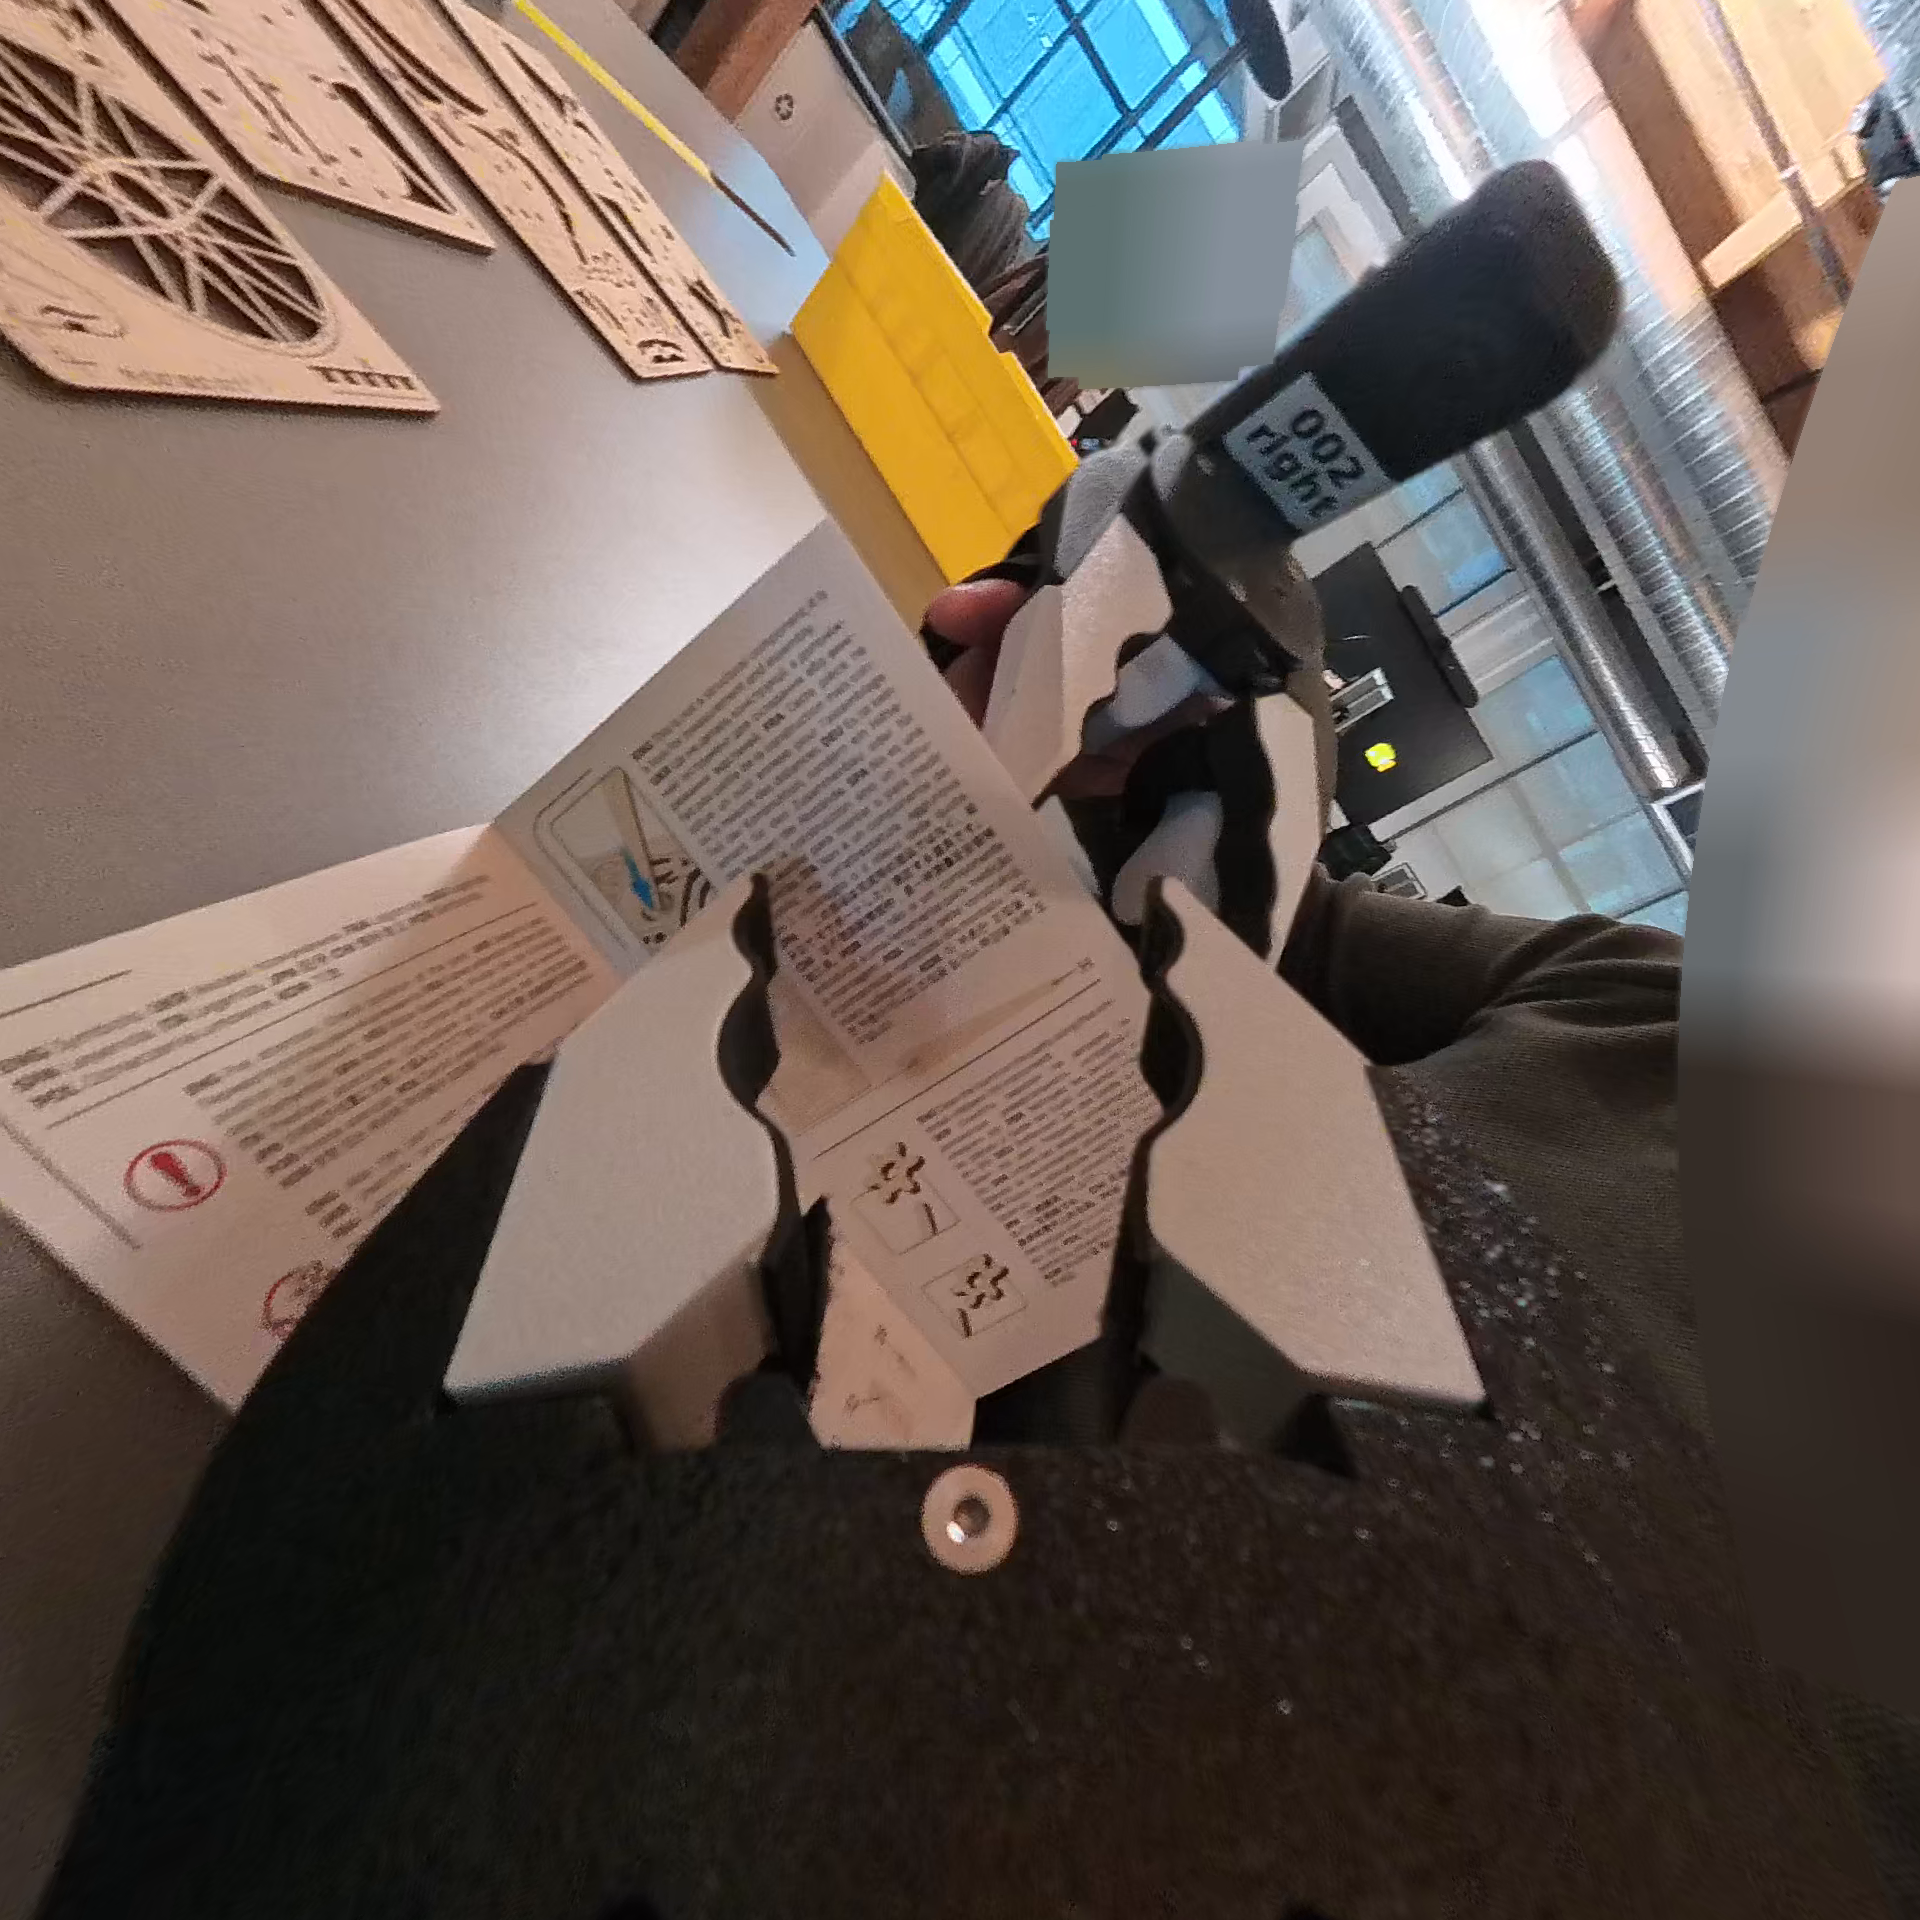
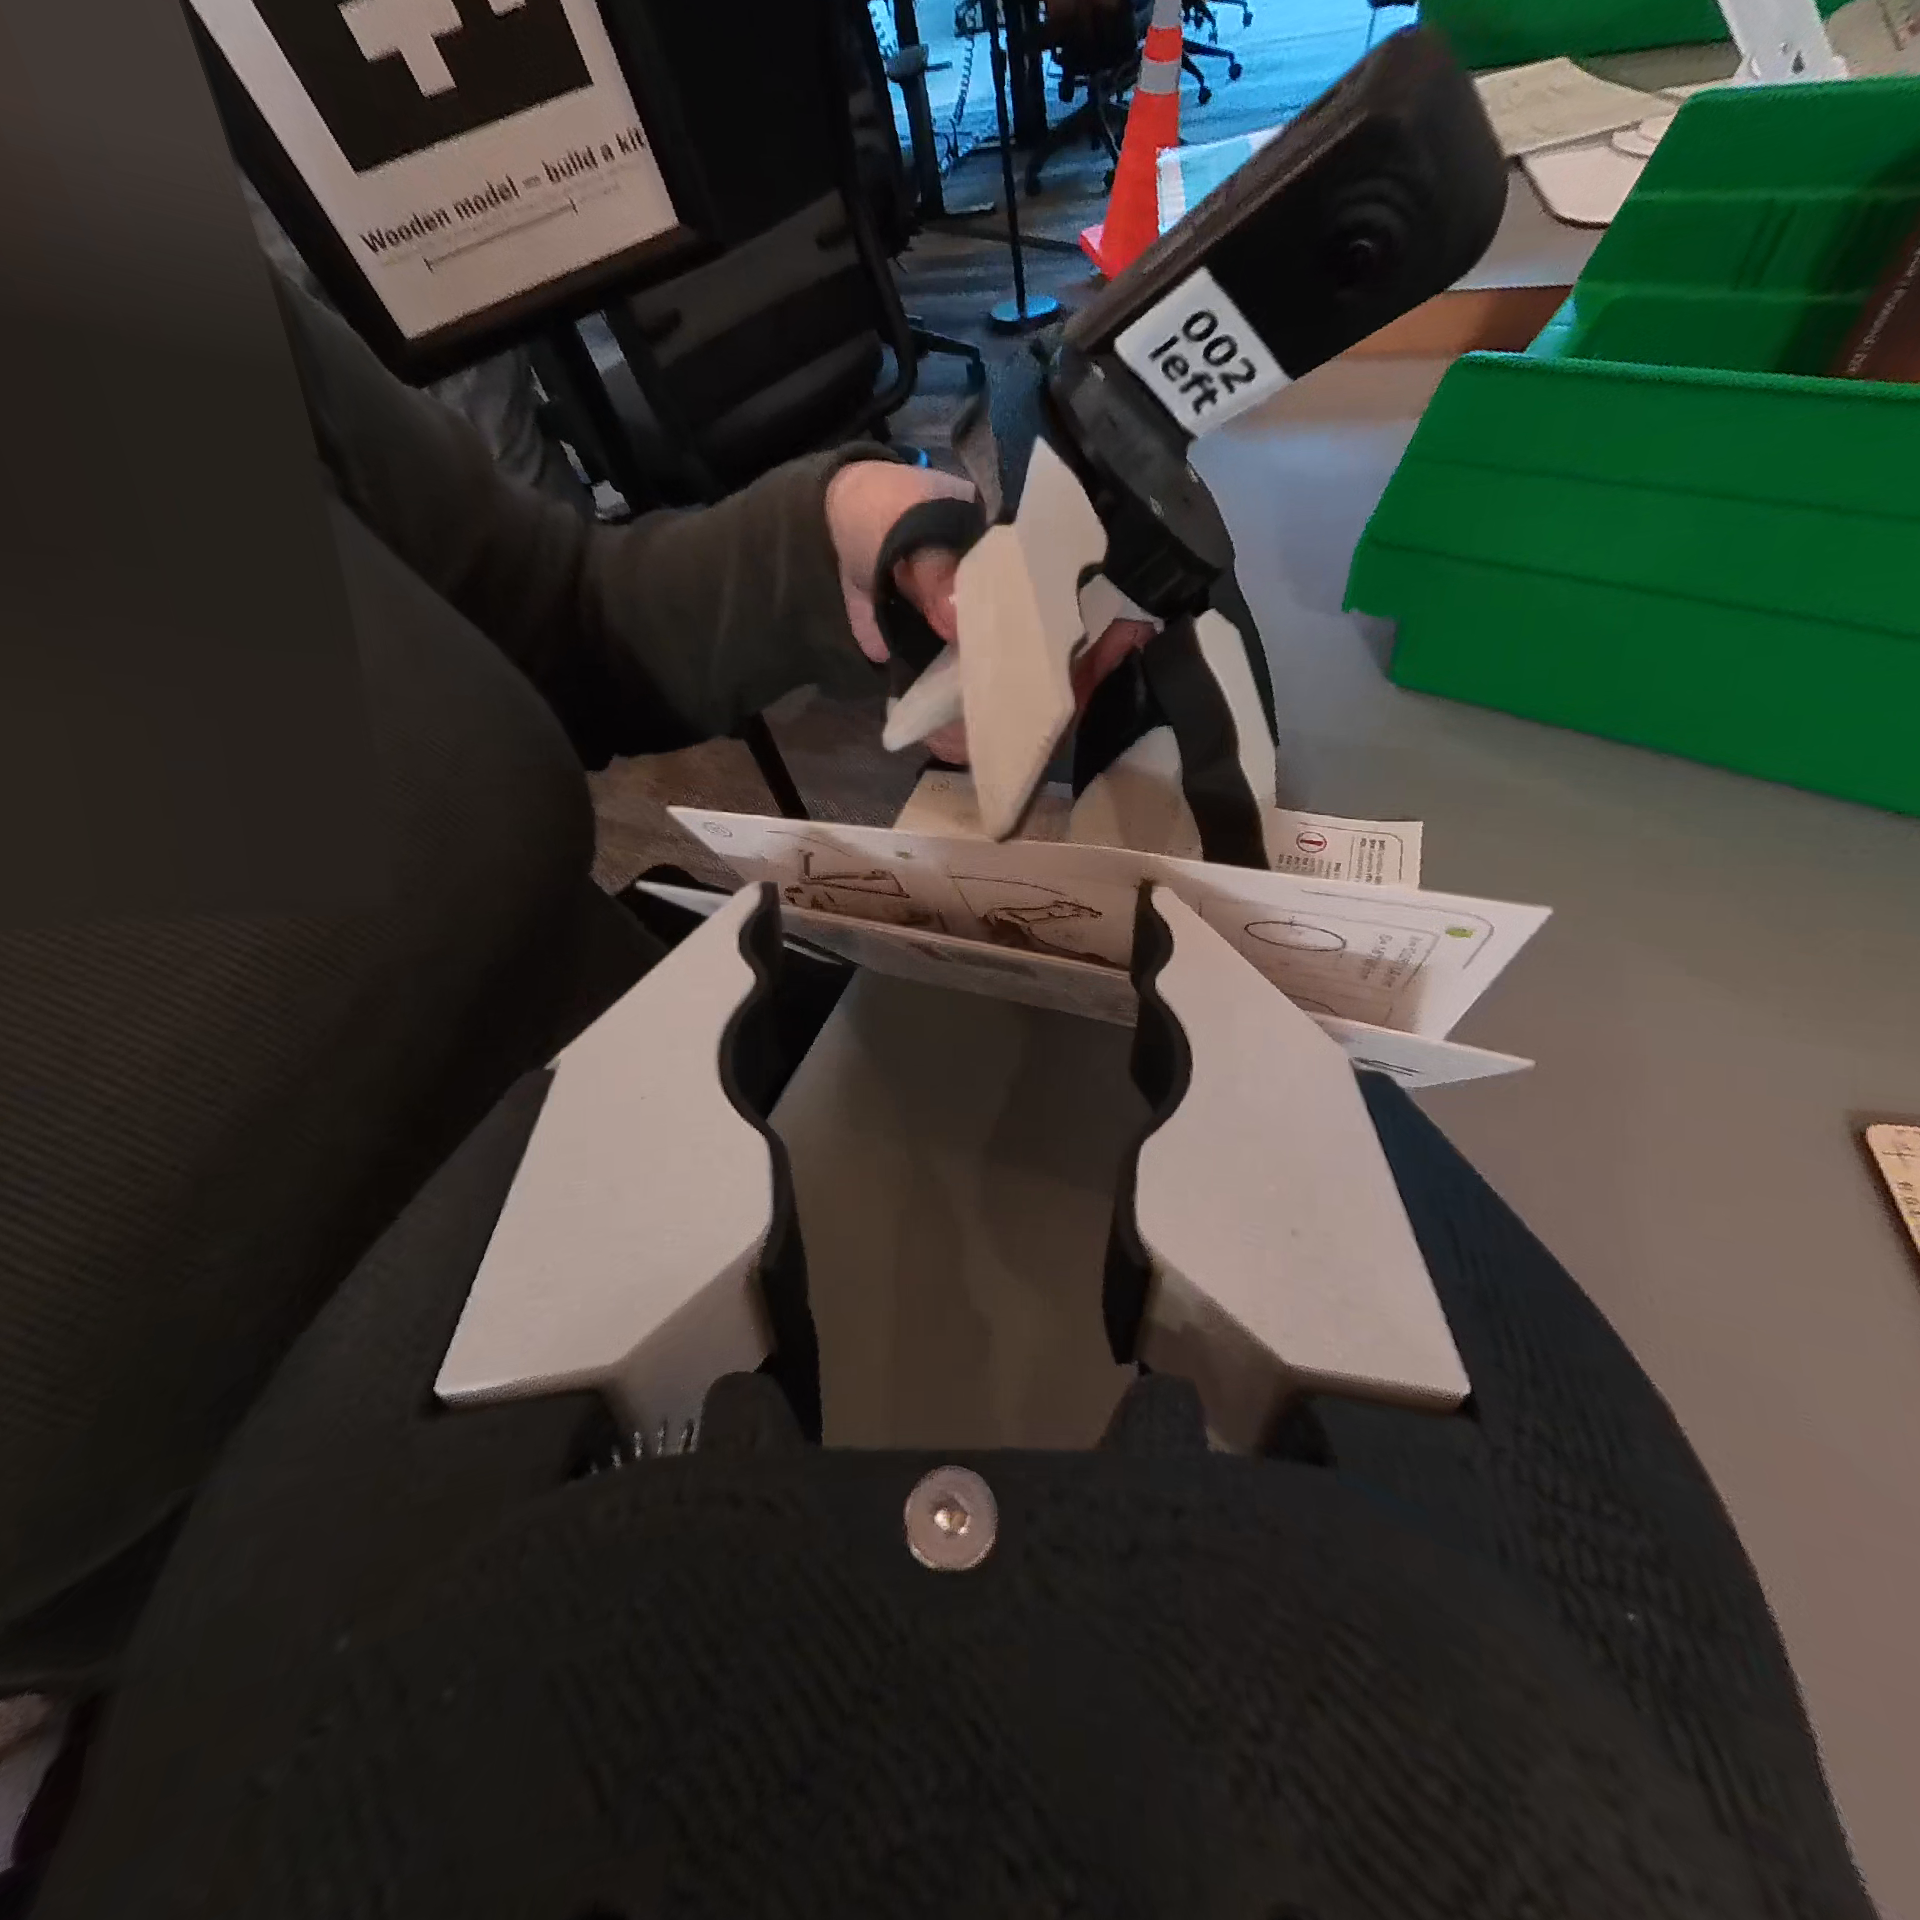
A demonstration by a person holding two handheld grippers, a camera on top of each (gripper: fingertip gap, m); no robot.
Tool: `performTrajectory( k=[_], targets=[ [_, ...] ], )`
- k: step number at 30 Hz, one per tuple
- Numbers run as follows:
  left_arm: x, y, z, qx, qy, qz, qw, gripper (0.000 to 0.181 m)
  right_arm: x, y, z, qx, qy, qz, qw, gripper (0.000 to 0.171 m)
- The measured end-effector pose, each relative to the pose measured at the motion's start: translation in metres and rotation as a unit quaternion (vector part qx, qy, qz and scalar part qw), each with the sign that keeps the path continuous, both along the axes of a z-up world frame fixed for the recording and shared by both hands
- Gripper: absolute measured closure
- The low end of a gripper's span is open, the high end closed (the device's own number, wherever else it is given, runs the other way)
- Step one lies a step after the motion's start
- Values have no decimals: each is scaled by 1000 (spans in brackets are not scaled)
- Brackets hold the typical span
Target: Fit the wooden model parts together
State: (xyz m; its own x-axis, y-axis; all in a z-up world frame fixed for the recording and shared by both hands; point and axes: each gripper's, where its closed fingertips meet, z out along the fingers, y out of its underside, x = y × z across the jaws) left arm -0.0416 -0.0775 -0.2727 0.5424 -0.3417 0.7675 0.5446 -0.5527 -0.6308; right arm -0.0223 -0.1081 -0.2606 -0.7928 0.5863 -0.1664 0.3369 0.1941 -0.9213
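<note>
Grey worktop (image 1: pixel 260 644) carries an open instruction booklet (image 1: pixel 935 831), its pages fanned and partly upright near the edge closest to the person. In the left wrist view the left gripper (image 1: pixel 956 904) has its 2 fingers spread, with a raised page of the booklet standing in the gap between them; whether a pad touches the paper cannot be told, since the finger bases hide the page's lower edge. Beyond it the right gripper (image 1: pixel 1164 748) faces back, its fingers parted, with dark and white shapes between them that are hard to make out. A grey patch covers part of the background there.

Laser-cut wooden sheets (image 1: pixel 187 229), the model parts, lie flat toward the far corner of the worktop, well apart from both grippers; their upper parts are cut off by the frame. A yellow bin (image 1: pixel 925 395) sits past the worktop's edge.

In the right wrist view the right gripper (image 2: pixel 956 914) has its fingers spread over bare worktop, the tips just short of the booklet (image 2: pixel 1039 914). Behind the booklet the left gripper (image 2: pixel 1101 790) points down, a hand (image 2: pixel 883 561) on its grip; its fingertips are hidden by the pages. Green bins (image 2: pixel 1662 540) stand along the worktop's side, and a sliver of a wooden sheet (image 2: pixel 1896 1184) is cut off at the frame's edge.
</note>
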Motion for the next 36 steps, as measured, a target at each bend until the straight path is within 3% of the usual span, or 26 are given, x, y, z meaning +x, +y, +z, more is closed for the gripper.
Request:
performTrajectory(
  k=[11, 21, 24, 27, 31, 36],
  targets=[
    [-9, -12, 0, -4, -28, -3, 1000, 142, 3, 2, -6, 36, 6, -3, 999, 106],
    [7, -13, 9, 13, -37, -36, 999, 107, 0, -8, 1, 28, 23, 6, 999, 100],
    [6, -13, 7, 6, -25, -30, 999, 110, -1, -9, -1, 37, 25, 7, 999, 99],
    [2, -12, 1, -10, -7, -19, 1000, 129, -1, -8, -4, 55, 27, 5, 998, 100],
    [-2, -13, 4, -6, -17, -13, 1000, 137, 0, -2, -9, 89, 31, 2, 996, 110],
    [-7, -16, 8, 1, -17, -10, 1000, 147, 1, 10, -20, 172, 51, -9, 984, 136]
  ],
)
